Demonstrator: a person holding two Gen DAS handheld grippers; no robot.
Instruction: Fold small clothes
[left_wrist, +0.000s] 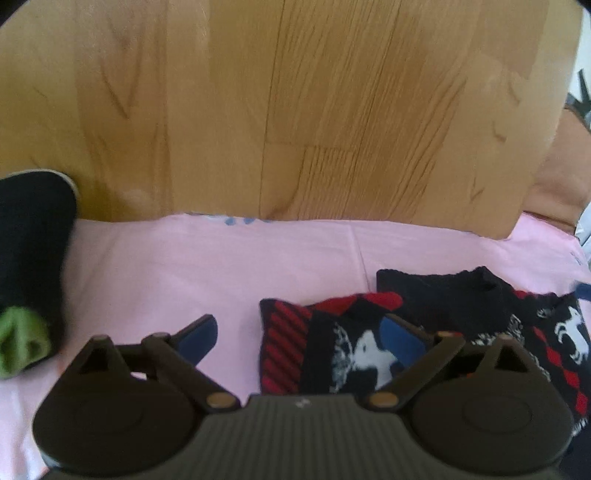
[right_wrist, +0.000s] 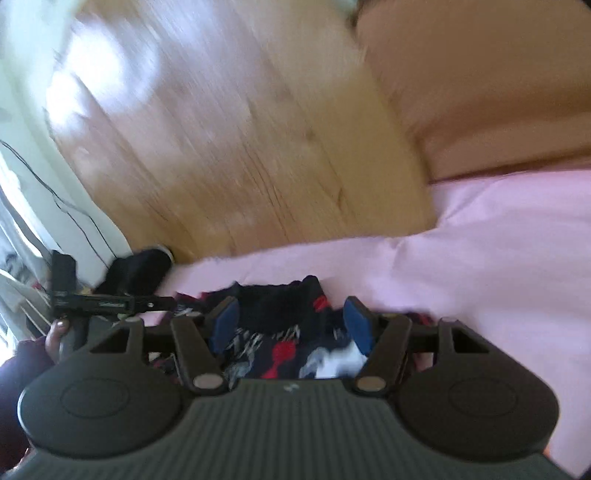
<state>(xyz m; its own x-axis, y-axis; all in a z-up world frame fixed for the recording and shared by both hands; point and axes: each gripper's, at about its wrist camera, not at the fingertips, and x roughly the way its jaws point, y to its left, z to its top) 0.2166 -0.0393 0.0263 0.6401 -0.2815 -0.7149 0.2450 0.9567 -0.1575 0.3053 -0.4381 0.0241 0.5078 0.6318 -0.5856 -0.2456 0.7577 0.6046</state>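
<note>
1. Pink cloth (left_wrist: 221, 251) covers the wooden table (left_wrist: 295, 110); a black-and-green sock (left_wrist: 29, 258) lies left.
2. Patterned black-red socks (left_wrist: 332, 343) lie on the cloth.
3. Left claw (left_wrist: 299, 332) gapes wide, empty; right claw (right_wrist: 291, 321) stands part-open over them.

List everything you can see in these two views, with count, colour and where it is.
patterned socks: two, black with red and white, side by side on the cloth, in front of the left gripper
dark sock: one, black with a green end, at the cloth's left edge
cloth: one, pink, spread over the near part of the table
table: one, light wood, beyond the cloth
cushion: one, tan, right of the table
left gripper: one, black with blue pads, open over the cloth
right gripper: one, black with blue pads, open over a patterned sock
hand: one, at the right view's left edge
</note>
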